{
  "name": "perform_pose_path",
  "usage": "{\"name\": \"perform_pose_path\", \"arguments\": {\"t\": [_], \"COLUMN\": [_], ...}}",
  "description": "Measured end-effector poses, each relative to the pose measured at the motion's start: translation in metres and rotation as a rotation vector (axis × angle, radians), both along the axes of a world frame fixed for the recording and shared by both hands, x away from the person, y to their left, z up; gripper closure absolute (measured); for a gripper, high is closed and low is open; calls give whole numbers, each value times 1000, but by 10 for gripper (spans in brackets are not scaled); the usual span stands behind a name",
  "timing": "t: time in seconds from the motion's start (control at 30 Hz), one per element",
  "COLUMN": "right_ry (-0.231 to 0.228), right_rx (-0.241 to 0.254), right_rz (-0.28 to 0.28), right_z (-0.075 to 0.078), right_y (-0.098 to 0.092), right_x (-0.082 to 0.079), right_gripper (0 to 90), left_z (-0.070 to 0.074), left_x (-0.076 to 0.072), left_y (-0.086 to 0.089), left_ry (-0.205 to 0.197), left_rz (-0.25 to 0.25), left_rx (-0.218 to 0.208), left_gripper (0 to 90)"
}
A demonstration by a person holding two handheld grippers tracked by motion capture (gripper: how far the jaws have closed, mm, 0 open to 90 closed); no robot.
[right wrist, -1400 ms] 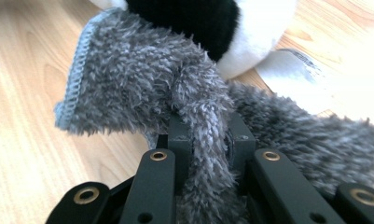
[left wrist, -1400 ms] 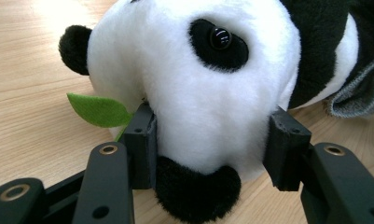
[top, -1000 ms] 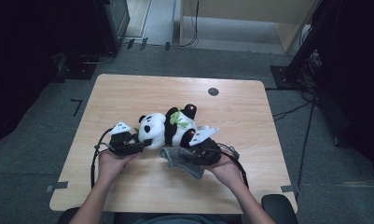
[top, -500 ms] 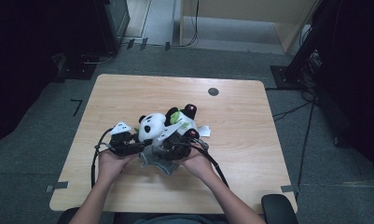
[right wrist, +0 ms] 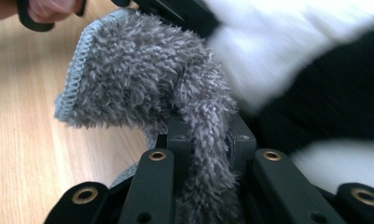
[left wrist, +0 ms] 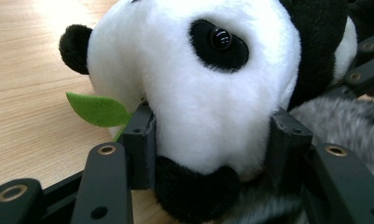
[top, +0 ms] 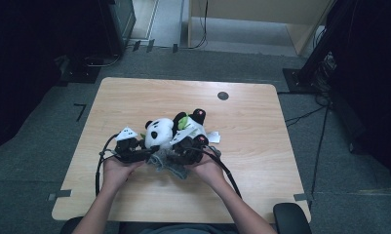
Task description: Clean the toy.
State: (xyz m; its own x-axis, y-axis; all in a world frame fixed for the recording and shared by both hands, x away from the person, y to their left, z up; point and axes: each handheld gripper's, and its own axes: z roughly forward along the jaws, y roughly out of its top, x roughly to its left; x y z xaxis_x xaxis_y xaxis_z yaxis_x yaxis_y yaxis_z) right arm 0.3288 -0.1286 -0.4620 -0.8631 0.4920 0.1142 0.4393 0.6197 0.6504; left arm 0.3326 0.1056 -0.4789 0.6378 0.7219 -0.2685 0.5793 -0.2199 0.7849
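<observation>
Left claw (left wrist: 208,154) pinches panda (left wrist: 198,84), right claw (right wrist: 208,140) pinches grey cloth (right wrist: 142,79), on wooden table (top: 261,126)

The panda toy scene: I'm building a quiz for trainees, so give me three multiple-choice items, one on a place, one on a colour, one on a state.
1. Where does the panda toy lie on the table?
A. near the person's edge, at the tools
B. at the far edge
C. on the floor

2. What colour is the fuzzy cloth?
A. red
B. grey
C. yellow

3. How is the right tool?
A. wide open
B. shut on the cloth
C. lying loose on the table

Answers: 1 A, the high view shows the toy just ahead of both hands. 2 B, the right gripper view shows grey pile. 3 B, its jaws pinch a fold of the cloth there.
</observation>
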Motion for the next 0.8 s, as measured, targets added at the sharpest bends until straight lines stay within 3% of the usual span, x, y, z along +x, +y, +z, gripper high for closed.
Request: {"name": "perform_pose_path", "arguments": {"t": [0.2,0.4,0.7,0.8], "right_ry": [-23,-57,-28,-27], "right_rx": [8,-37,12,20], "right_rz": [-20,-39,-120,-136], "right_z": [5,6,7,7], "right_y": [-22,-46,-104,-114], "right_x": [-8,-18,-18,-16], "right_gripper": [769,772,765,764], "left_z": [0,0,0,-1], "left_x": [0,0,0,0], "left_y": [0,0,1,1], "left_ry": [3,8,5,4], "left_rz": [2,1,-9,-13], "left_rx": [-4,-9,-3,-3], "left_gripper": [447,447,448,448]}}
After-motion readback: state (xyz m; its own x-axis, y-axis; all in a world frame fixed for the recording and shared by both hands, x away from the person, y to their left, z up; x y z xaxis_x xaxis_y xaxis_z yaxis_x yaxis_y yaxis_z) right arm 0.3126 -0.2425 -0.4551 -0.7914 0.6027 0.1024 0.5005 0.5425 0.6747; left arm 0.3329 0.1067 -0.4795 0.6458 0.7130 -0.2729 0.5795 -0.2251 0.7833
